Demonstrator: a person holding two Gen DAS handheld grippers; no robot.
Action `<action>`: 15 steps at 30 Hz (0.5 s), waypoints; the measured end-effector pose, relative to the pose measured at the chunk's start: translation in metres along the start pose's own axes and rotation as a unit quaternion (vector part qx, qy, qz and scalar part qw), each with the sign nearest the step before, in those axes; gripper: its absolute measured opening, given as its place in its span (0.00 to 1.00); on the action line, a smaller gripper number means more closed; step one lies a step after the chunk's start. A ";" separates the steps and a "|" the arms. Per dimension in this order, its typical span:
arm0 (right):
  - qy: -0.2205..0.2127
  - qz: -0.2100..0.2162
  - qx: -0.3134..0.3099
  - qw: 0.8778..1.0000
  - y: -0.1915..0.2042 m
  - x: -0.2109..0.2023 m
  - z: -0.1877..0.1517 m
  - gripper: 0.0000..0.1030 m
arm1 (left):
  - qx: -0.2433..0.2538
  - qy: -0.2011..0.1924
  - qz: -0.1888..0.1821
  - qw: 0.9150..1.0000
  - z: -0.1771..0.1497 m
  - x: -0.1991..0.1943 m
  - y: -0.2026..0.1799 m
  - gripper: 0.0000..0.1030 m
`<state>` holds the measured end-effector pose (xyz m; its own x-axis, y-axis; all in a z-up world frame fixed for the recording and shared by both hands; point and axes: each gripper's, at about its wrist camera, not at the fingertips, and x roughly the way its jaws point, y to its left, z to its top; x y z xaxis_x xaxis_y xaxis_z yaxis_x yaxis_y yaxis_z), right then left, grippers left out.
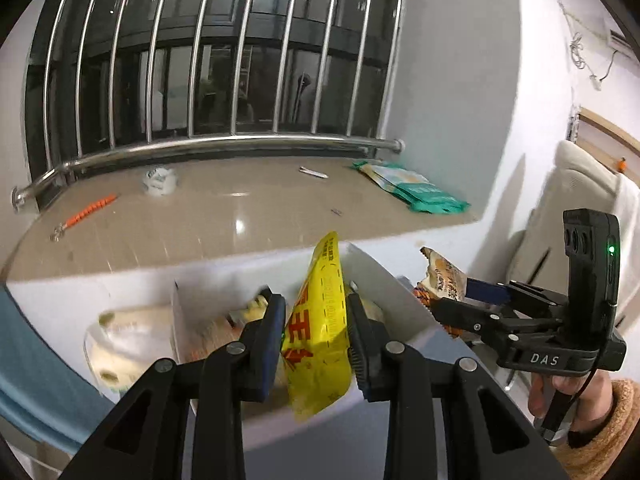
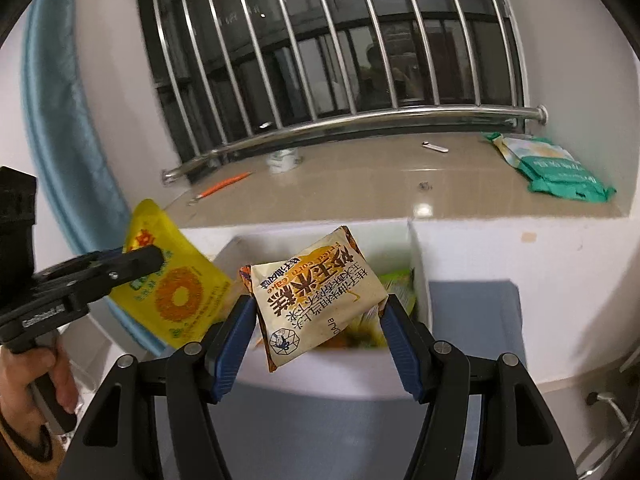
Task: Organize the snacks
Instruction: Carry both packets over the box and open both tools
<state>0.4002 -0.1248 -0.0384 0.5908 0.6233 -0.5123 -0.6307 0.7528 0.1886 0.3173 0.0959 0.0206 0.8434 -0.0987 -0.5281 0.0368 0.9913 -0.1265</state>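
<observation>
My left gripper is shut on a yellow snack packet, held upright above a white box that holds several snacks. The packet also shows at the left of the right wrist view. My right gripper is shut on a cream and orange corn cake packet, held over the same white box. In the left wrist view that packet sits in the right gripper to the right of the box.
A beige window ledge lies behind the box, with green snack bags at its right, an orange pen, a small white roll and steel bars. A blue cloth hangs left.
</observation>
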 end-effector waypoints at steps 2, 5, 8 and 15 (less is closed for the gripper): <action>0.006 -0.008 0.003 1.000 -0.007 0.017 0.014 0.67 | 0.001 0.005 0.013 1.000 0.012 0.017 0.009 0.32; 0.017 -0.021 0.001 1.000 -0.013 0.041 0.029 0.67 | 0.004 0.017 0.028 0.999 0.026 0.044 0.021 0.32; 0.019 -0.042 -0.004 0.999 -0.017 0.057 0.040 0.78 | 0.004 0.025 0.042 0.999 0.031 0.061 0.027 0.36; 0.008 -0.055 -0.014 0.998 -0.014 0.055 0.044 1.00 | 0.019 -0.007 0.068 0.998 0.022 0.046 0.021 1.00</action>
<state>0.4636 -0.0915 -0.0329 0.6492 0.5340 -0.5416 -0.5762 0.8101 0.1080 0.3690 0.1139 0.0118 0.8494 0.0370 -0.5265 -0.0580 0.9980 -0.0235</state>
